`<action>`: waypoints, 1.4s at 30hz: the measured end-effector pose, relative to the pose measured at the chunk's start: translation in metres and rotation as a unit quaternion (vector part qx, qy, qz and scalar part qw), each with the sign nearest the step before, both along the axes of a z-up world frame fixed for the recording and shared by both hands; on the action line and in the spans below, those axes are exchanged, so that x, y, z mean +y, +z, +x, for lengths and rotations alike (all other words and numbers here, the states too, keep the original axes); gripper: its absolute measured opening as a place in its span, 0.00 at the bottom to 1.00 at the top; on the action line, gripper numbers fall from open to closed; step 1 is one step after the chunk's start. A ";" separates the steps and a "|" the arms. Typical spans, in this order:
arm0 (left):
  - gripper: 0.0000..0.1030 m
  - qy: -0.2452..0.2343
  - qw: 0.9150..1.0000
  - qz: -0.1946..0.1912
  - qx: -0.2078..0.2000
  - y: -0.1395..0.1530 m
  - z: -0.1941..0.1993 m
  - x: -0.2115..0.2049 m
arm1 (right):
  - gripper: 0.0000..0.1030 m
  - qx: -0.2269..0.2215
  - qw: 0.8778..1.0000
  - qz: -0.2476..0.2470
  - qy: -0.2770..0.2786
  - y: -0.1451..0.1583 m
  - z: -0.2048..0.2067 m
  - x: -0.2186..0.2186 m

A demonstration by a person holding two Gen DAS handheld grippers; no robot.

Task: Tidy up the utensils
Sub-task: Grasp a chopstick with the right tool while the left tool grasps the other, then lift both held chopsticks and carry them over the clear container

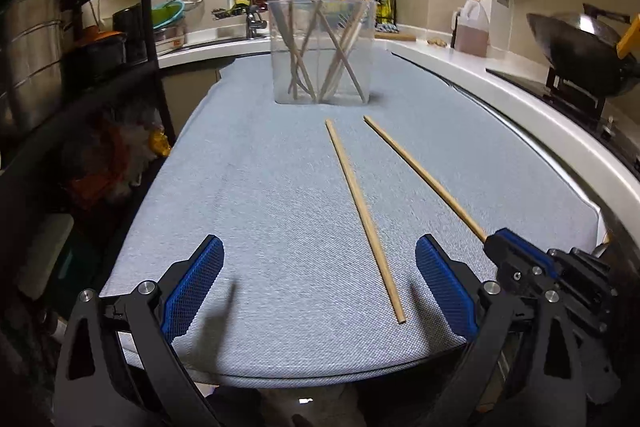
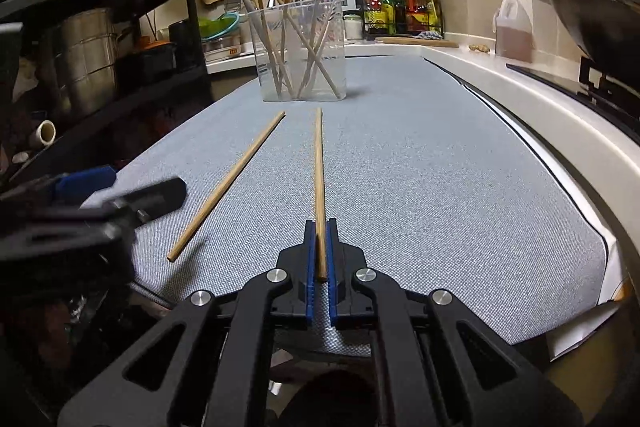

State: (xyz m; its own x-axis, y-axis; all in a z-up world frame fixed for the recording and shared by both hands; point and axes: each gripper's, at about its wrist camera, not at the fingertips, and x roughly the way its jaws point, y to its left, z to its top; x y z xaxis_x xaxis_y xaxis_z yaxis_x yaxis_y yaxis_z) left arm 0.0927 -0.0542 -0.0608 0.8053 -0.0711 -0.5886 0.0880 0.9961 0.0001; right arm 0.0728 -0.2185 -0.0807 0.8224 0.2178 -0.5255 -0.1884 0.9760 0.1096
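Observation:
Two wooden chopsticks lie on the grey mat. The left chopstick [image 1: 362, 215] lies free between my open left gripper's [image 1: 320, 283] fingers; it also shows in the right wrist view [image 2: 228, 183]. My right gripper [image 2: 320, 251] is shut on the near end of the right chopstick [image 2: 319, 167], which points toward the cup; this chopstick [image 1: 424, 179] and the right gripper [image 1: 520, 263] show in the left wrist view. A clear plastic cup [image 1: 322, 51] with several chopsticks stands at the mat's far end, and shows in the right wrist view [image 2: 300, 51].
The grey mat [image 1: 260, 207] covers the counter. A black shelf with steel pots [image 1: 36, 59] stands left. A wok [image 1: 584, 43] on a stove, an oil jug [image 1: 472, 27] and a spice rack [image 2: 400, 7] stand right and behind. The left gripper [image 2: 96, 203] shows at left.

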 end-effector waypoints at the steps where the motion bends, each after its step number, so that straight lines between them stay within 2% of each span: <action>1: 0.91 0.000 1.000 0.001 0.005 -0.003 0.003 -0.003 | 0.05 0.002 1.000 0.009 -0.003 0.000 0.000 -0.001; 4: 0.82 -0.001 1.000 -0.002 0.016 -0.012 0.006 -0.008 | 0.05 0.002 1.000 0.012 -0.003 -0.001 0.000 -0.001; 5: 0.76 -0.003 1.000 0.000 0.021 -0.016 0.007 -0.009 | 0.05 0.001 1.000 0.011 -0.003 -0.001 -0.001 -0.001; 7: 0.72 -0.001 1.000 -0.001 0.008 -0.018 0.002 -0.009 | 0.05 0.003 1.000 0.018 -0.005 -0.001 0.000 -0.002; 10: 0.58 -0.010 1.000 -0.003 0.002 -0.017 0.001 -0.009 | 0.06 0.005 1.000 0.025 -0.006 -0.002 0.001 -0.003; 12: 0.32 -0.036 0.999 0.000 0.001 -0.015 0.002 -0.013 | 0.06 -0.008 1.000 0.010 -0.007 -0.003 -0.002 0.001; 13: 0.26 -0.046 0.999 0.003 0.003 -0.015 0.002 -0.015 | 0.06 -0.015 1.000 0.002 -0.007 -0.004 -0.003 0.002; 15: 0.08 -0.070 0.997 0.017 0.007 -0.013 0.001 -0.023 | 0.06 -0.015 1.000 -0.006 -0.007 -0.004 -0.003 0.004; 17: 0.07 -0.074 0.997 0.026 0.008 -0.012 0.000 -0.026 | 0.06 -0.009 1.000 -0.001 -0.008 -0.002 -0.001 0.003; 22: 0.05 -0.073 0.997 0.003 0.033 -0.006 0.002 -0.021 | 0.05 0.002 1.000 0.006 -0.002 0.000 0.001 0.000; 24: 0.05 -0.073 0.997 -0.002 0.026 0.001 0.002 -0.017 | 0.05 0.024 1.000 0.015 0.001 0.004 0.006 -0.003; 29: 0.05 -0.056 0.998 -0.011 0.025 0.004 0.001 -0.009 | 0.05 0.039 0.999 0.030 0.001 0.006 0.003 -0.004; 32: 0.05 -0.051 0.998 -0.010 0.022 0.008 0.000 -0.006 | 0.05 0.038 0.999 0.031 0.003 0.008 0.001 -0.003; 34: 0.05 -0.043 0.999 -0.020 0.014 0.010 0.000 -0.003 | 0.05 0.060 0.998 0.029 -0.004 0.005 0.006 -0.002; 36: 0.05 -0.037 0.999 -0.028 0.019 0.008 0.004 -0.003 | 0.05 0.060 0.998 0.021 -0.006 0.007 0.010 0.002; 39: 0.05 -0.041 0.999 -0.005 0.021 0.004 0.013 -0.010 | 0.05 0.065 0.998 -0.005 0.004 0.009 0.022 0.009; 42: 0.05 -0.040 0.999 -0.004 0.029 0.001 0.016 -0.009 | 0.05 0.081 0.997 0.008 -0.003 0.011 0.027 0.005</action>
